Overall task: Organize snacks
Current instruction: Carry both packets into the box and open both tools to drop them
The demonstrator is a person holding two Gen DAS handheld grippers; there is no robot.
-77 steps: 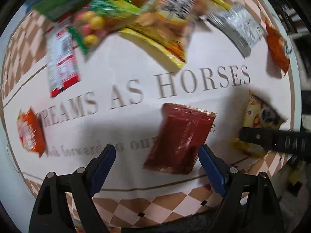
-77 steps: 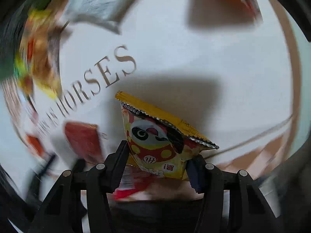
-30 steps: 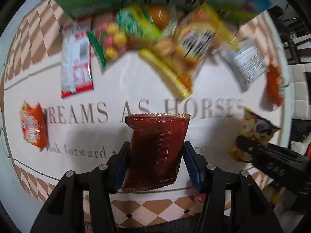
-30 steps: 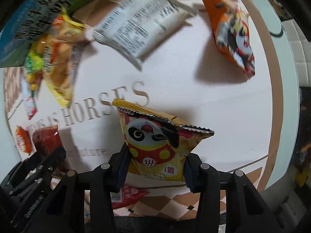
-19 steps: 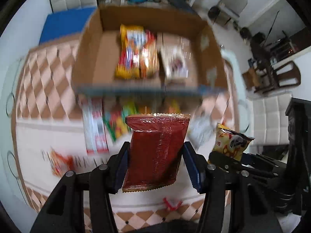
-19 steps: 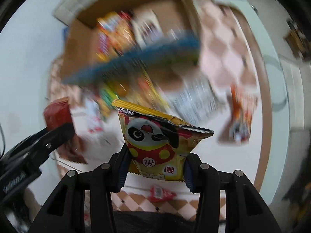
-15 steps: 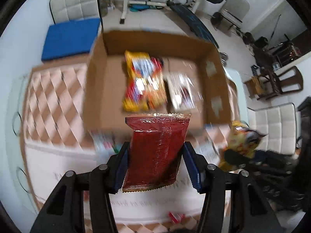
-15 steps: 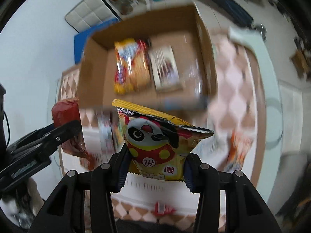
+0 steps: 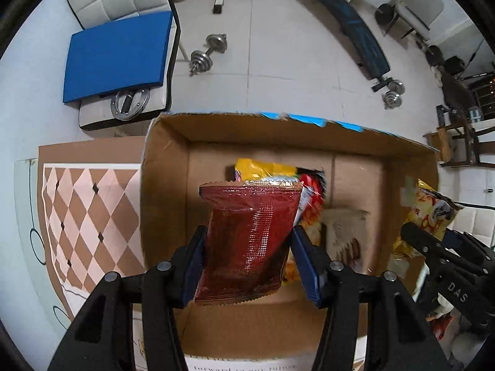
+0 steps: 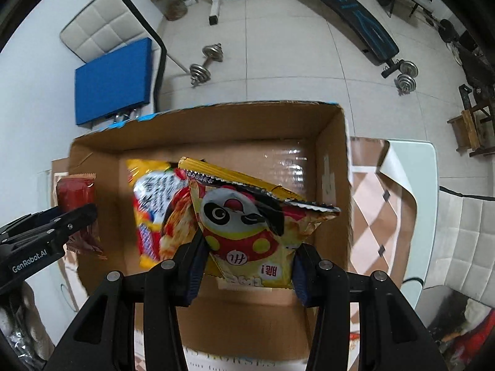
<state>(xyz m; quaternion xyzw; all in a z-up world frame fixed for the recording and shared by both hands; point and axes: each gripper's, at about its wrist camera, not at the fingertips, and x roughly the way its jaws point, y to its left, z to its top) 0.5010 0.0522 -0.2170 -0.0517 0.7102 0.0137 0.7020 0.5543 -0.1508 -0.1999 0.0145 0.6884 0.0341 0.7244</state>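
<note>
The left tongs (image 9: 247, 262) are clamped across the sides of a red packet (image 9: 247, 241), and the right tongs (image 10: 247, 266) likewise grip a yellow panda bag (image 10: 250, 225); each hangs upright between the pads, pinched at its lower part so it can drop cleanly. Both point down over the open box (image 9: 164, 191), directly beneath them, where a yellow bag (image 10: 151, 201) and a pale packet (image 9: 343, 235) already lie. Releasing both into the bare floor space looks like the next step.
</note>
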